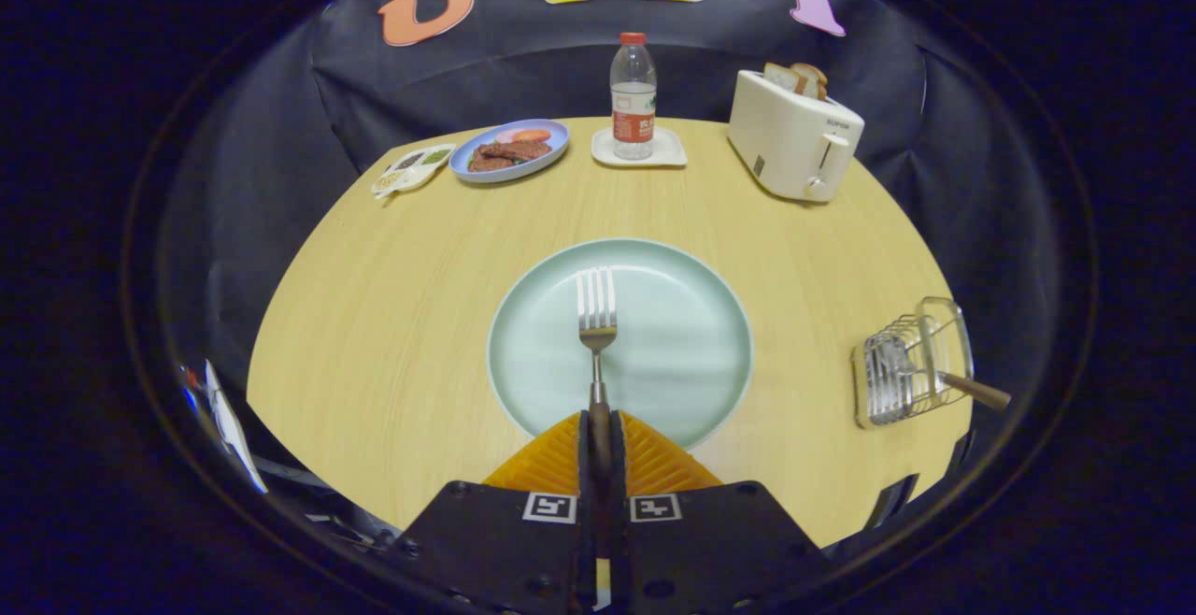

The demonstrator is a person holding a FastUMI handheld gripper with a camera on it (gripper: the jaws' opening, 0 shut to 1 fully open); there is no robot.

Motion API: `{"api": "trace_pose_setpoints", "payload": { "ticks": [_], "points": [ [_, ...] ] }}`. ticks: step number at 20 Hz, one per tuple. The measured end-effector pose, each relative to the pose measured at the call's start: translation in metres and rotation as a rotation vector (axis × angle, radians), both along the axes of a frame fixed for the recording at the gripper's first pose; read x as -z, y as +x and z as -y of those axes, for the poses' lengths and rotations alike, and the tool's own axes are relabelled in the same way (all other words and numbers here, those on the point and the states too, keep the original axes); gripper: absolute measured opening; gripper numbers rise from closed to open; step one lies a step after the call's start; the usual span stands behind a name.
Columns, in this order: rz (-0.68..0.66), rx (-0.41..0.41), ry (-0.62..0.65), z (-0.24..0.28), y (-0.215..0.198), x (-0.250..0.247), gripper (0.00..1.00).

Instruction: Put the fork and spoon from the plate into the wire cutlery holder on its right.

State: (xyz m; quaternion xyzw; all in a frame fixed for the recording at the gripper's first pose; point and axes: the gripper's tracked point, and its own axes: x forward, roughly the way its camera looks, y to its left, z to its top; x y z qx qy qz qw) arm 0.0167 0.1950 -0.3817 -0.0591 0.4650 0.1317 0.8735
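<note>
**Fork gripped over the plate, spoon in the holder**

The gripper [598, 433] has its two orange fingers [551, 461] pressed together on the fork [596, 325], clamping the dark handle between them. The fork sticks straight out ahead of the fingertips, tines pointing away, over the middle of the plate [691, 353]. Whether the tines touch the plate or hang just above it cannot be told.

The plate is round and pale green, and lies on the wooden table [374, 316] directly ahead of the fingers; the fingertips overlap its near rim.

To the right of the plate, well apart from it and near the table's edge, is the wire holder [911, 363]. The spoon [972, 391] is in it, its wooden handle jutting out to the right past the wires.

Beyond the plate, along the far side of the table, stands a row of things. A white toaster [794, 134] with bread slices in its slots is on the right. A water bottle [633, 96] with a red cap stands upright on a white coaster [668, 152] in the middle. Left of it is a blue dish [551, 152] of food, and just beside that a small packet [411, 169].
</note>
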Motion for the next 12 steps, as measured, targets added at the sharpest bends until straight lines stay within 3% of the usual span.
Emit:
{"api": "trace_pose_setpoints", "payload": {
  "ticks": [7,12],
  "points": [
    [-0.004,-0.032,0.082,0.048,-0.010,-0.037,0.06],
    [-0.050,0.040,0.118,0.111,-0.009,-0.043,0.06]
  ]
}}
